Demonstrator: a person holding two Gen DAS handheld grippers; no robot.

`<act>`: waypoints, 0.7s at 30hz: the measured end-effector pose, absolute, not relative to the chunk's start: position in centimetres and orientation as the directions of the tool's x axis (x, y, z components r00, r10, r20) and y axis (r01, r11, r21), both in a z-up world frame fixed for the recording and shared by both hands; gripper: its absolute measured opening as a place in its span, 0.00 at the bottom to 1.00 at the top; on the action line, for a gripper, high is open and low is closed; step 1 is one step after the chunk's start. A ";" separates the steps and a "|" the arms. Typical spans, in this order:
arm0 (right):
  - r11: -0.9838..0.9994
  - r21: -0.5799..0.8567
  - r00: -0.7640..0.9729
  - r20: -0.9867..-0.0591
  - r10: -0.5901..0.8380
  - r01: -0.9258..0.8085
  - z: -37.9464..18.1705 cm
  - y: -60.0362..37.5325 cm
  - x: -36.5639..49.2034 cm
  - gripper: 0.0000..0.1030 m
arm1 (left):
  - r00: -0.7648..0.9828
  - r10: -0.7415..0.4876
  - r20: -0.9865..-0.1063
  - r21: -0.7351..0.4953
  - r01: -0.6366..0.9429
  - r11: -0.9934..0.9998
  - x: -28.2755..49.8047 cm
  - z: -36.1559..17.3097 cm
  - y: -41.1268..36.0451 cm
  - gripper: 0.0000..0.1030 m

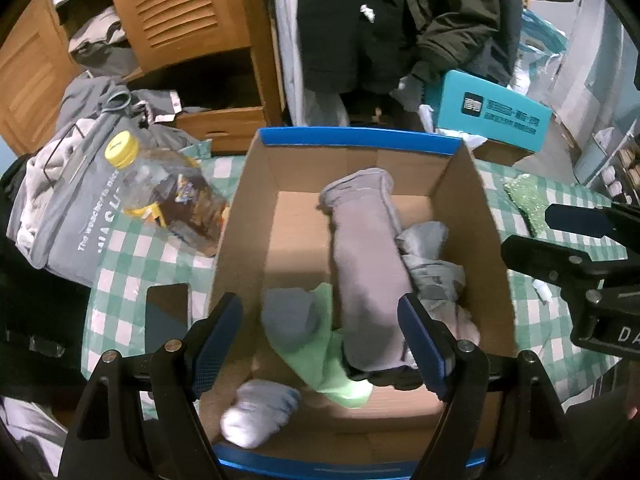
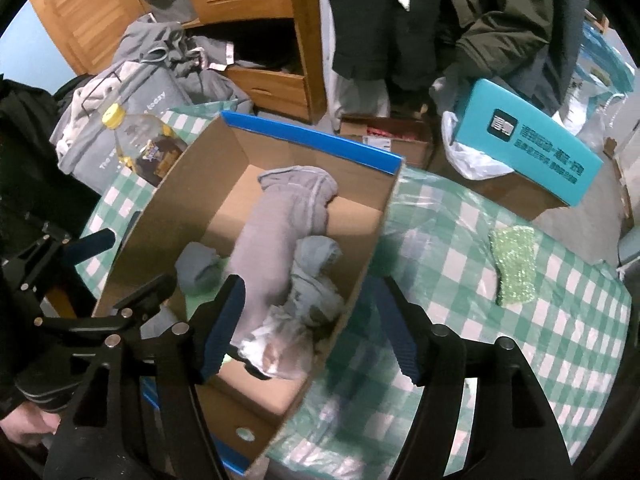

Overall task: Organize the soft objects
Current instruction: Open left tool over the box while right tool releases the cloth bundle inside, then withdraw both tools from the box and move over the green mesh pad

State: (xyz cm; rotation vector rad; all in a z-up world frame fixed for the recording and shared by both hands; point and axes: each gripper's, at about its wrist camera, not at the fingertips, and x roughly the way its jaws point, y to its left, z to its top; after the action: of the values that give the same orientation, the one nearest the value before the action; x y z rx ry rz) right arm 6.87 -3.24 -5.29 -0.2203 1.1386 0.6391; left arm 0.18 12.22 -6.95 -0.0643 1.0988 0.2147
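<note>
Left tongs (image 1: 320, 344) and right tongs (image 2: 316, 328) both agape, empty, over box rim (image 2: 308, 138)

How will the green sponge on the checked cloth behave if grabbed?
The green sponge probably squashes between pads, given its fuzzy, sparkly mesh. Likely light. It lies flat on the checked cloth, so rolling seems unlikely, though it may slide when pushed.

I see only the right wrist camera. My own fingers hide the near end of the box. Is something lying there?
Observer: Yes, a rolled white sock lies in the near left corner of the box.
Operator: Does the left gripper hold anything?
Observer: No. The left gripper is open above the box and grips nothing.
Operator: Is anything hidden left of the box?
Observer: A dark flat thing, maybe a phone.
</note>
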 end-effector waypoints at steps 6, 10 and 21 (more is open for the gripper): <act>0.824 0.136 0.288 -0.895 0.341 -0.551 -5.2 -5.6 7.0 0.70 | 0.448 0.138 -0.883 0.063 -0.178 0.982 0.6 -6.4 10.5 0.79; 0.833 0.131 0.299 -0.894 0.334 -0.538 -5.1 -7.0 7.0 0.70 | 0.449 0.142 -0.882 0.077 -0.160 0.984 0.9 -6.3 9.2 0.79; 0.859 0.128 0.329 -0.888 0.322 -0.495 -4.6 -11.1 7.0 0.72 | 0.456 0.133 -0.880 0.096 -0.104 0.990 1.8 -5.9 5.4 0.79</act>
State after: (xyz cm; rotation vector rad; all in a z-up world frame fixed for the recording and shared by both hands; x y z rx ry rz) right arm 6.95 -11.08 -4.58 -0.1771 1.1141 0.5379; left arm 1.79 5.43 -5.92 0.0298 1.0875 0.1465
